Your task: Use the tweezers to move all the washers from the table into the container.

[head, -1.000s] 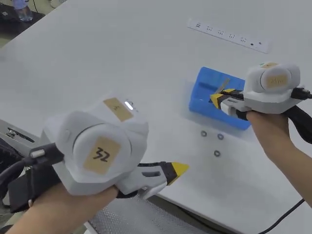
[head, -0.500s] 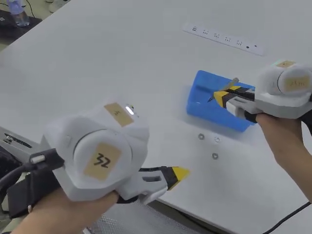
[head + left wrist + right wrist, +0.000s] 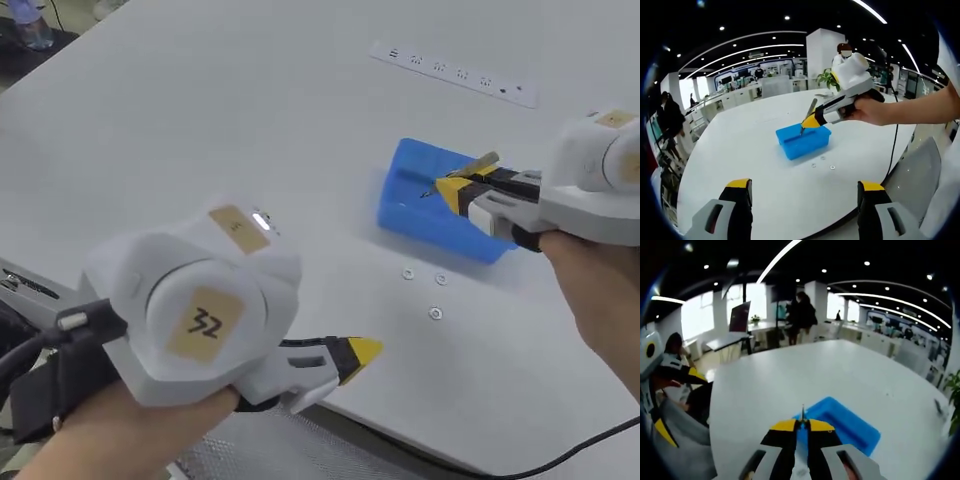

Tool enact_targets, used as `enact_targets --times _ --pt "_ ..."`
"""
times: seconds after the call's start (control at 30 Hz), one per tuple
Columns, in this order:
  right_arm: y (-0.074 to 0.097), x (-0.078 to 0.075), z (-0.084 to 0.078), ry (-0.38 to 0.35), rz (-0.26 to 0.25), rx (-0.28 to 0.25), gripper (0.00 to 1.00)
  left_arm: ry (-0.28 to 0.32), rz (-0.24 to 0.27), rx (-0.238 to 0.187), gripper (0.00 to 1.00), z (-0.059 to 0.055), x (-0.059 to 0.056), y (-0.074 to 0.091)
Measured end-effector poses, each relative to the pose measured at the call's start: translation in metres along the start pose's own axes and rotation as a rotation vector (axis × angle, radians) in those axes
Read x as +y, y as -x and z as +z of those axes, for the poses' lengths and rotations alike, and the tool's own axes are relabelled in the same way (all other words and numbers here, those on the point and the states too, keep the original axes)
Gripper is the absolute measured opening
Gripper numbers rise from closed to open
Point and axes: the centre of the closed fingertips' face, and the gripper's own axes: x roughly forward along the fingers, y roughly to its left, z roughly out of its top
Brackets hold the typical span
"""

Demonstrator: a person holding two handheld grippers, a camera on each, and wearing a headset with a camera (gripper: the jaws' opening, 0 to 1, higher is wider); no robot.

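Observation:
My right gripper (image 3: 458,190) is shut on slim metal tweezers (image 3: 470,168), whose tips hang over the blue container (image 3: 415,222). In the right gripper view the tweezers (image 3: 802,416) stick out between the closed jaws above the container (image 3: 850,426). I cannot tell whether the tips hold a washer. Three small washers (image 3: 436,313) lie on the white table just in front of the container, also seen as washers (image 3: 823,159) in the left gripper view. My left gripper (image 3: 352,354) hovers open at the table's near edge, well away from them, its jaws (image 3: 802,202) spread wide and empty.
A white power strip (image 3: 455,72) lies beyond the container. The table's near edge (image 3: 330,405) runs under the left gripper, and a black cable (image 3: 560,462) trails at the lower right. People stand in the hall behind the table (image 3: 800,315).
The right gripper has drawn back a little to the right, its tweezers still over the container. The left gripper has stayed put. The head camera has shifted slightly.

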Motion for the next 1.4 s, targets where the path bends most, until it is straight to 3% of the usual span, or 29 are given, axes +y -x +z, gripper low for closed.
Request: enact_targets --times 0.67,1.1,1.4 --pt "0.002 0.03 -0.042 -0.01 0.035 0.101 0.04 0.007 0.011 -0.002 0.88 -0.004 0.002 0.003" --pt "-0.005 0.022 -0.071 -0.031 0.036 0.179 0.04 0.011 0.013 0.0 0.88 -0.004 0.003 0.002" --pt "-0.012 0.02 -0.078 -0.04 0.039 0.201 0.04 0.011 0.015 0.003 0.88 -0.005 0.005 0.002"
